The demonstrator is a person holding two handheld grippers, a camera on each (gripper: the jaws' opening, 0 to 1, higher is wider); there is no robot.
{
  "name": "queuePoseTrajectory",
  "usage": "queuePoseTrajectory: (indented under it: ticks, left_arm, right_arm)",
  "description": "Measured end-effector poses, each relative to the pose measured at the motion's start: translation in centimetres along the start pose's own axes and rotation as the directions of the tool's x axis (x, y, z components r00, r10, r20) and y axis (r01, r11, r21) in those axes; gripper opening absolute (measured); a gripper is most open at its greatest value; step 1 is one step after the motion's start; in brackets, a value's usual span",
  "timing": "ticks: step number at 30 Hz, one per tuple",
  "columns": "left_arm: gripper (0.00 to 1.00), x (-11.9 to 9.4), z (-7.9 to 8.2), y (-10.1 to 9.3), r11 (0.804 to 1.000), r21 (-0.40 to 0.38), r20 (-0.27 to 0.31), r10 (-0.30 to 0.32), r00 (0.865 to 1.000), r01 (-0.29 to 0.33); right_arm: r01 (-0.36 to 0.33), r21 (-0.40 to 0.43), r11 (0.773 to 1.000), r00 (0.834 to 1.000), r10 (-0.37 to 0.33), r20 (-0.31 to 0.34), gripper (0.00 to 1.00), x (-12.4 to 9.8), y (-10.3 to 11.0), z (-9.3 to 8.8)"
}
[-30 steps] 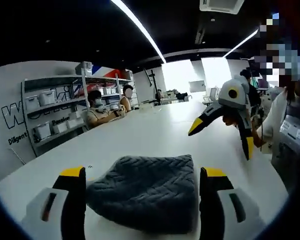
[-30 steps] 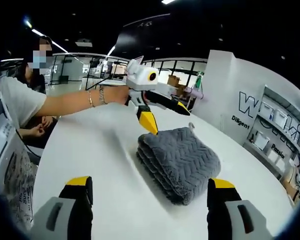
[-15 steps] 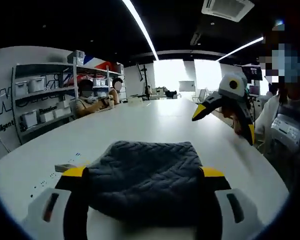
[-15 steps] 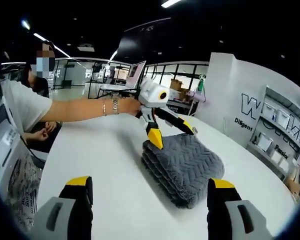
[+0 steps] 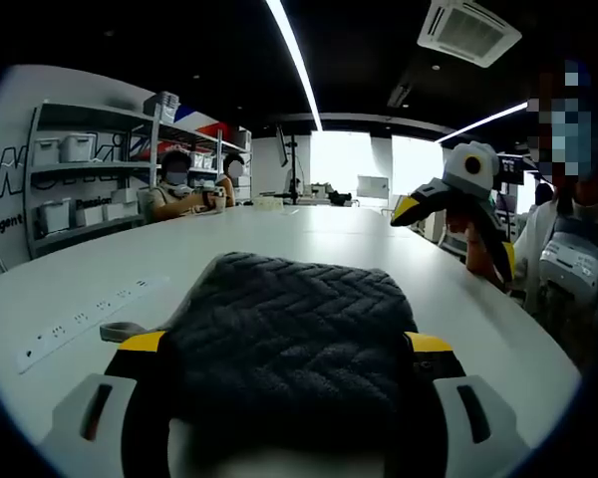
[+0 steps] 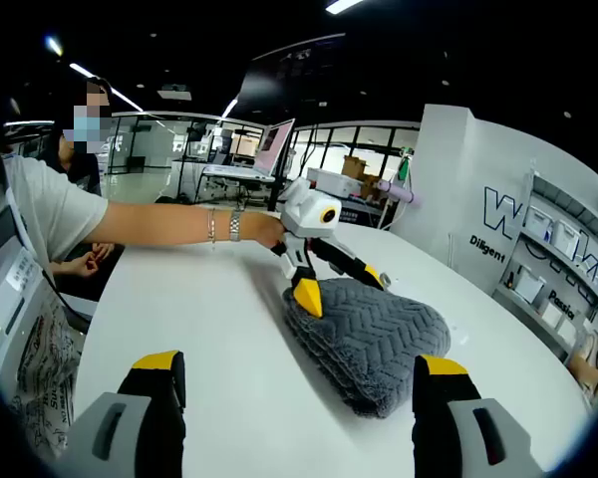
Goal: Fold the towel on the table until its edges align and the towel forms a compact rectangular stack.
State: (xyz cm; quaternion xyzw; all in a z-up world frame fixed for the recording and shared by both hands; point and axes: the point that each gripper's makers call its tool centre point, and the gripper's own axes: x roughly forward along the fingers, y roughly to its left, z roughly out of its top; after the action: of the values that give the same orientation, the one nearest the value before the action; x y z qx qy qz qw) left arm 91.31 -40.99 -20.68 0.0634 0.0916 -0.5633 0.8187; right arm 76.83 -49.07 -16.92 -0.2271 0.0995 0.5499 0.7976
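Because its two yellow-tipped jaws stand spread to either side of the folded grey towel (image 5: 289, 349), the left gripper (image 5: 289, 383) looks set to square or press the stack rather than lift it, and nothing is pinched between them. Seen from the right gripper view, that left gripper (image 6: 341, 277) straddles the towel's (image 6: 374, 344) far end on the white table (image 6: 199, 329), whose layered edges show there. Held back near the person, the right gripper (image 6: 297, 413) is spread wide and empty.
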Motion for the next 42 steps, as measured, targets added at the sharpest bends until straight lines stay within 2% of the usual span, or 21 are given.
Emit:
queuePoseTrajectory:
  ticks: [9,14,21,24,27,28,31,32,34,35,38,40,42]
  left_arm:
    - [1.0,0.1,-0.2,-0.1,1.0,0.0,0.005,0.019,1.0,-0.019]
    - [1.0,0.0,0.3,-0.2,0.999,0.0,0.008,0.032,0.999,-0.032]
    - [1.0,-0.8,2.8,-1.6,0.999,0.001,0.061,0.043,0.997,-0.043]
    - [1.0,-1.4,3.8,-1.9,0.996,0.025,0.066,0.081,0.995,-0.083]
    - [1.0,-2.7,3.9,-1.6,0.982,0.059,0.009,0.182,0.983,-0.182]
    - [1.0,-3.1,4.1,-1.6,0.977,0.065,0.008,0.205,0.979,-0.205]
    - [1.0,-4.5,4.2,-2.1,0.963,0.046,0.001,0.265,0.964,-0.265]
    - [1.0,-5.4,3.6,-2.3,0.953,0.027,-0.035,0.303,0.952,-0.302]
    - [1.0,-6.3,3.3,-2.9,0.945,0.022,-0.052,0.328,0.943,-0.327]
    - [1.0,-7.0,3.0,-3.0,0.936,-0.004,-0.062,0.352,0.934,-0.353]
    - [1.0,-8.7,2.8,-3.8,0.922,-0.063,-0.043,0.381,0.924,-0.383]
    - [1.0,-9.6,2.4,-4.1,0.916,-0.053,-0.048,0.395,0.917,-0.397]
    - [1.0,-10.6,1.6,-4.1,0.901,-0.037,-0.075,0.429,0.9,-0.432]
  right_arm:
    - [-0.002,0.005,1.0,1.0,0.002,-0.001,0.99,0.0,-0.2,-0.1]
    - [-0.006,0.016,1.0,1.0,0.006,0.005,0.99,0.0,-0.3,0.0]
    - [0.005,0.041,0.999,1.0,-0.005,-0.004,0.99,0.1,-1.0,-0.6]
    - [0.009,0.052,0.999,1.0,-0.009,-0.007,0.99,0.2,-1.2,-0.8]
    - [0.02,0.065,0.998,1.0,-0.019,-0.014,0.99,0.2,-1.7,-1.1]
    - [0.027,0.07,0.997,1.0,-0.026,-0.018,0.99,0.2,-1.9,-1.2]
    - [0.041,0.079,0.996,0.999,-0.039,-0.027,0.99,0.2,-2.5,-1.5]
    - [0.044,0.08,0.996,0.999,-0.042,-0.029,0.99,0.2,-2.6,-1.5]
    - [0.053,0.095,0.994,0.998,-0.051,-0.029,0.99,0.2,-3.1,-1.6]
    - [0.056,0.1,0.993,0.998,-0.053,-0.029,0.99,0.2,-3.3,-1.7]
    - [0.073,0.122,0.99,0.997,-0.069,-0.033,0.99,0.1,-4.0,-2.0]
    - [0.083,0.137,0.987,0.996,-0.079,-0.033,0.99,0.0,-4.5,-2.2]
    - [0.092,0.156,0.984,0.996,-0.088,-0.031,0.99,-0.1,-5.0,-2.4]
